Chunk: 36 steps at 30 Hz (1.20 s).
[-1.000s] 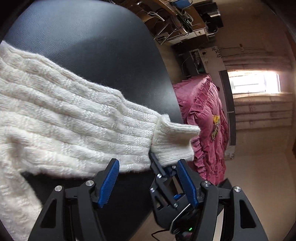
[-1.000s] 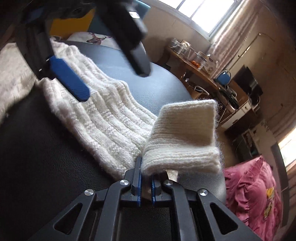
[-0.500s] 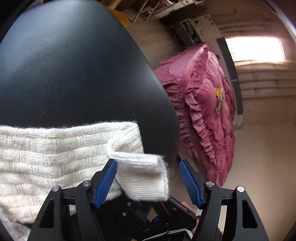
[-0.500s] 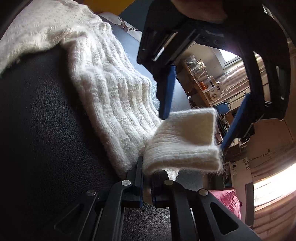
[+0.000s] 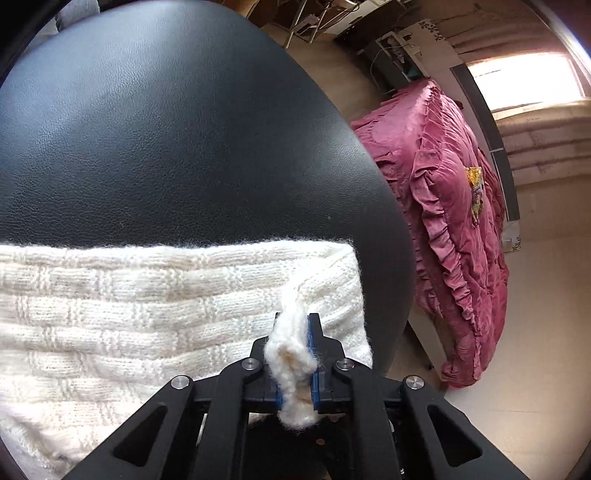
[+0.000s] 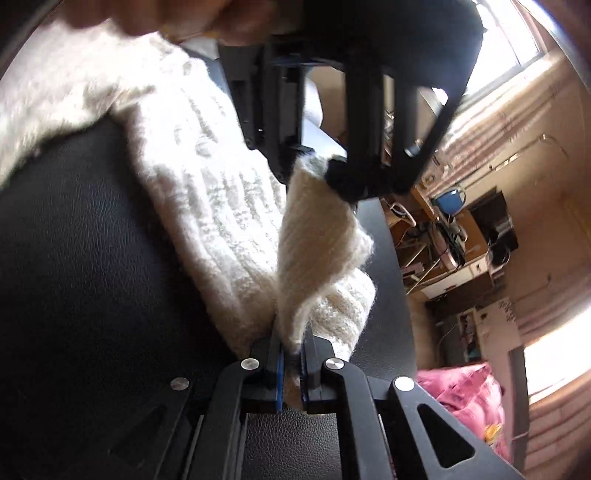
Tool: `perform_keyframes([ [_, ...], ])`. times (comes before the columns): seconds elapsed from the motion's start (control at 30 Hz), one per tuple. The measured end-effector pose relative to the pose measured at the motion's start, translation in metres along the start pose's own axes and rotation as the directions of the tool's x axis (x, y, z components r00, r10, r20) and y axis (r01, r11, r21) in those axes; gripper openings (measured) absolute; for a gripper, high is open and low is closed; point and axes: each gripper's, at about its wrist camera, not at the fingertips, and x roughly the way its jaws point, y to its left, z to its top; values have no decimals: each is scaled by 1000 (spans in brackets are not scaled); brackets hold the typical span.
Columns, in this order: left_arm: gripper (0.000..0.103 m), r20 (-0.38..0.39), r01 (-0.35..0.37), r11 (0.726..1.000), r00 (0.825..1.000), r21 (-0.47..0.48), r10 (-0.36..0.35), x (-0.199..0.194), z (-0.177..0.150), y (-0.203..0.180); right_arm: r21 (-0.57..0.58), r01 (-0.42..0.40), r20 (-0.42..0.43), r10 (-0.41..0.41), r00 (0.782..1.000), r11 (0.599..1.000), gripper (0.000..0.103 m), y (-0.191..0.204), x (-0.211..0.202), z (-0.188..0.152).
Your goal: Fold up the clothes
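Since 1 s ago the left claw [image 5: 293, 354], then spread apart beside the cuff, is now pinched onto the cuff [image 5: 291, 369] of the sweater sleeve [image 5: 147, 314]; the cuff, which stuck out flat past the desk edge, is now bunched up between both claws. Right claw [image 6: 291, 354] is clamped on the other edge of the same cuff, as before. In the left wrist view, blue pads are tight on a wad of cream wool, w/ fuzz poking out above and below them. The sleeve lies flat across the black leather-like desk [image 5: 166, 129], running from the left frame edge to the desk's right rim, ribbed knit facing up. In the right wrist view, the cuff fabric rises from the right claw as a taut folded sheet up to the left claw [image 6: 314, 162], which hangs overhead, blurred; part of a hand [image 6: 192, 18] shows at the top, also blurred. More of the sweater body [image 6: 74, 96] spreads at upper left on the desk. Bkgd: a bed w/ a magenta ruffled cover [image 5: 454, 221] just beside the desk's far side, a bright window [image 5: 524, 81], and cluttered wooden furniture w/ a blue mug [image 6: 448, 199].
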Motion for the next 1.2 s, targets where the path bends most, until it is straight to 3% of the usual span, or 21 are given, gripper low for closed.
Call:
perform_keyframes([
  [0.13,9,64,43,999,997,7,-44,-18,-2,-3,174,-121,23,119,993,977,5,-27,-10,12],
  [0.23,9,117,85,996,989,24,-87,-41,-3,-9,340,-253,105,231,967,906,5,-55,-21,31],
  [0.3,9,164,100,994,981,45,-106,-64,-3,-12,377,-317,162,275,948,870,5,-58,-25,51],
  [0.43,9,266,95,994,958,50,-105,-122,-5,-3,406,-434,275,345,897,805,5,-56,-31,95],
  [0.63,9,418,33,999,908,19,-38,-221,-24,33,412,-592,434,423,796,693,5,-50,-41,162],
  [0.77,9,494,-28,999,869,-17,33,-275,-53,68,377,-654,469,473,746,656,5,-14,-49,199],
  [0.93,9,547,-81,993,829,-87,116,-320,-103,123,319,-699,455,544,705,640,5,55,-58,237],
  [1.07,9,556,-78,981,814,-176,165,-335,-148,181,269,-709,400,594,698,652,6,113,-61,258],
  [1.2,9,546,-64,960,811,-271,208,-332,-188,234,242,-726,321,652,686,644,14,162,-48,266],
])
